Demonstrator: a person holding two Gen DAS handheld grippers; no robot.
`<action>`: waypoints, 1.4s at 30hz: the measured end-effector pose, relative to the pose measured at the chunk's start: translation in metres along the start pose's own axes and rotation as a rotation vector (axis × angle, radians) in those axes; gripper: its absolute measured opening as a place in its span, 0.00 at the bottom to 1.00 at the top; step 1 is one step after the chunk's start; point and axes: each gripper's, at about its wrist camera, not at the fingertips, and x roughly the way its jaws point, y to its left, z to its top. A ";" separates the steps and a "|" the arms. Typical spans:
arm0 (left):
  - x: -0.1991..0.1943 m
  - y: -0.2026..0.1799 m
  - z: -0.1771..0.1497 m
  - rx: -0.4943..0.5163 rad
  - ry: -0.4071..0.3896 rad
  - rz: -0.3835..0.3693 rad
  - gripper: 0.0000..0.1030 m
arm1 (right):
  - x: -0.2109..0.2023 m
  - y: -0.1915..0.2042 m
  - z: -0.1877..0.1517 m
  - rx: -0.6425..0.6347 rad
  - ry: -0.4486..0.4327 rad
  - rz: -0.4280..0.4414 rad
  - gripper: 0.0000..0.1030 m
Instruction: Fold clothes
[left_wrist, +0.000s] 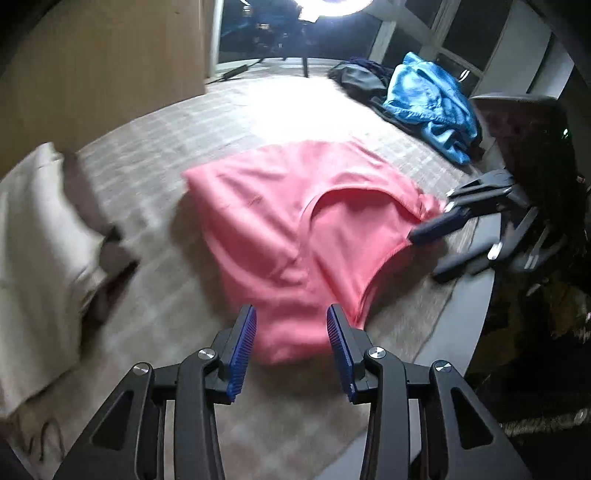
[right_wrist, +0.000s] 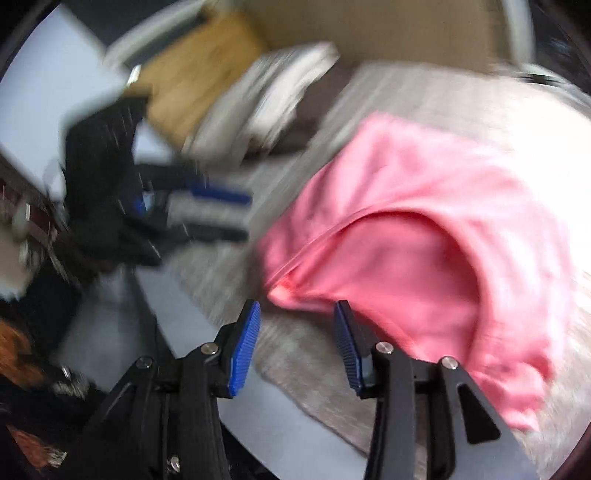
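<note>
Left gripper (left_wrist: 291, 314): blue ribbed pads apart, nothing clamped, poised over the near hem of the pink garment (left_wrist: 295, 229), cloth seen in the gap but not pinched. Right gripper (right_wrist: 297, 314): pads likewise apart, nothing gripped, poised just off the near corner of the same pink garment (right_wrist: 424, 236), bare cover showing between the fingers. Seen from the left wrist view, right gripper (left_wrist: 436, 218) lying at the garment's right edge, fingertips at or near the cloth; contact not clear through the blur.

Pink garment spread mostly flat in the middle of the table, on a grey-beige checked cover (left_wrist: 166, 155), one curved opening edge facing up, slight bunching at the near corner.

Further out: beige cloth (left_wrist: 40, 251) heaped at the left edge of the table with a darker grey piece (left_wrist: 114, 254) beside it; crumpled blue garment (left_wrist: 432, 107) at the far right corner, lying against dark clothing (left_wrist: 358, 74). Bright lamp glare (left_wrist: 332, 7) beyond the far edge. Brown board (left_wrist: 103, 62) standing past the far left corner. Right wrist view heavily blurred; stacked pale cloth (right_wrist: 266, 92) and a tan surface (right_wrist: 192, 77) barely made out past the table.
</note>
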 end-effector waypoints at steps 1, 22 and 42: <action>0.006 0.001 0.003 -0.006 0.003 -0.036 0.41 | -0.010 -0.014 -0.002 0.045 -0.029 -0.022 0.40; 0.020 0.027 -0.034 -0.306 -0.006 0.048 0.43 | 0.024 -0.024 0.116 0.028 0.030 -0.085 0.40; 0.007 0.014 -0.026 -0.274 -0.115 -0.104 0.07 | 0.109 -0.047 0.159 0.176 0.284 -0.106 0.03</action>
